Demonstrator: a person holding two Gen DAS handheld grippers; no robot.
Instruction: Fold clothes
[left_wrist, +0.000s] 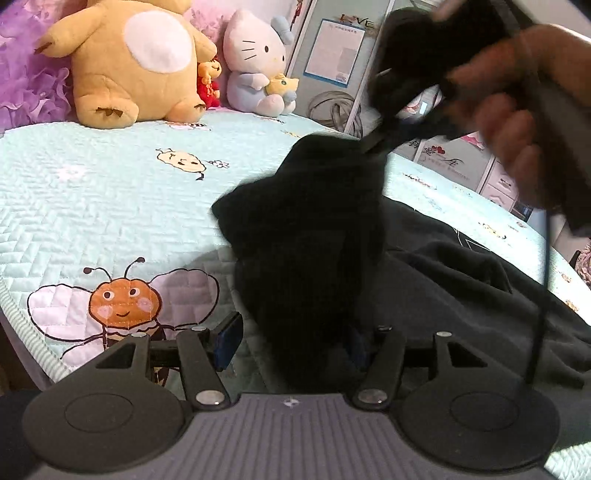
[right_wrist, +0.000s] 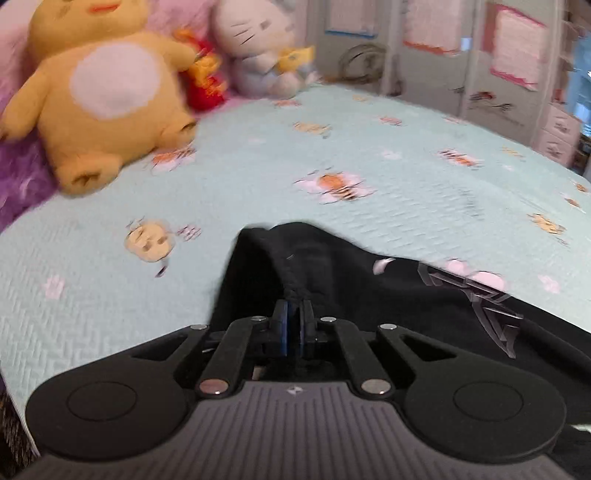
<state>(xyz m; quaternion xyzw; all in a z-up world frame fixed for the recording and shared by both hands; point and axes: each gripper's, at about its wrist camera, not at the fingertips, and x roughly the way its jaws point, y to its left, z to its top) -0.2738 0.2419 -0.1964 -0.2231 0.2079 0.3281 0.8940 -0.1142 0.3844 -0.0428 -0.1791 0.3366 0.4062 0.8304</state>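
Note:
A black garment (left_wrist: 306, 229) lies on the bed, with one part pulled up into a peak. My right gripper (left_wrist: 373, 146), held by a hand (left_wrist: 517, 122) at the upper right, is shut on that peak. In the right wrist view its blue pads (right_wrist: 294, 325) pinch a bunched fold of the black garment (right_wrist: 332, 273), which carries a grey print (right_wrist: 491, 306). My left gripper (left_wrist: 293, 343) is low in front, its jaws apart. The raised cloth hangs between them. The left pad (left_wrist: 229, 339) stands clear of the cloth; the right pad is mostly hidden by it.
The bed's pale blue quilt (left_wrist: 92, 192) has bee prints. Along its far side sit a yellow plush bear (left_wrist: 129, 62), a small red doll (left_wrist: 208, 83) and a white cat plush (left_wrist: 255, 62). Cabinet doors (left_wrist: 332, 55) stand behind. The bed's edge (left_wrist: 22, 325) runs at lower left.

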